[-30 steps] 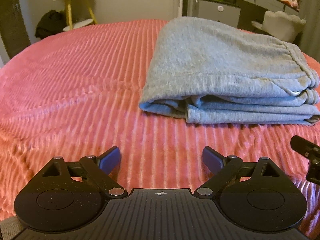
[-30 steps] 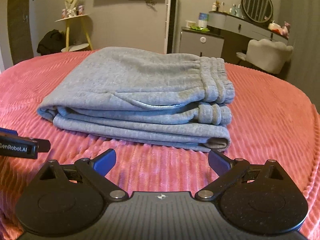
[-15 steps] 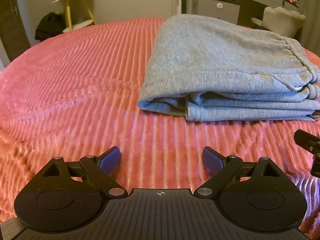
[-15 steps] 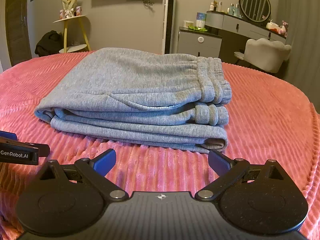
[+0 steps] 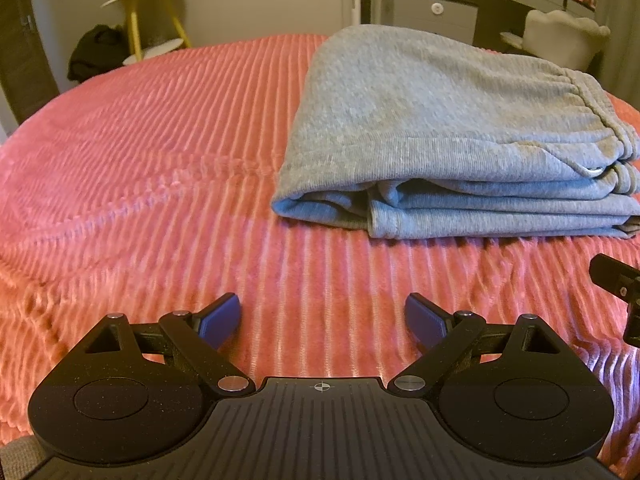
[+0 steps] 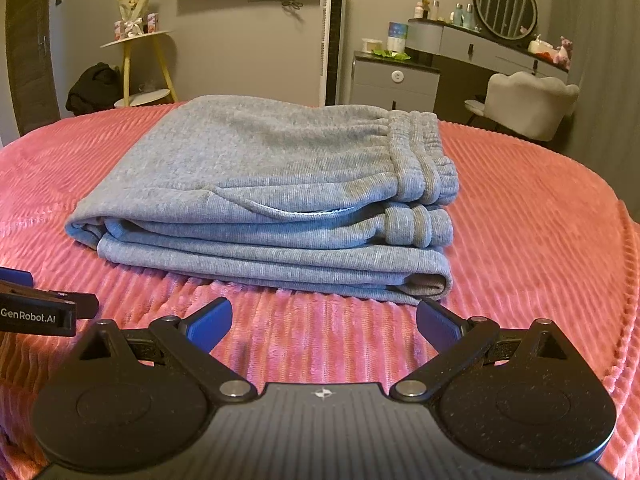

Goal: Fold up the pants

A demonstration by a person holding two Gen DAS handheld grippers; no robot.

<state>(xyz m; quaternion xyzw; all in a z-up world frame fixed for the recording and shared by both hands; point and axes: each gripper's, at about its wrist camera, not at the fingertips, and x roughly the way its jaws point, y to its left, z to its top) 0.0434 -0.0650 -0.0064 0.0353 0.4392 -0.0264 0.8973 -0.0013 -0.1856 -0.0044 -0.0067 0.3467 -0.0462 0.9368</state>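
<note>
Grey sweatpants lie folded in a thick stack on the pink ribbed bedspread, elastic waistband on the right. In the right wrist view the same pants fill the middle, several layers showing at the near edge. My left gripper hovers open over bare bedspread, short of the stack's left corner, nothing between its blue pads. My right gripper is open too, just in front of the stack's near edge and not touching it. Each gripper shows at the edge of the other's view.
Beyond the bed stand a yellow side table with a dark bundle below, a grey dresser with a round mirror, and a white chair. The bedspread edge drops off at the right.
Both grippers have drawn back a little from the folded pants and tilted slightly; the stack has not moved, and both stay open.
</note>
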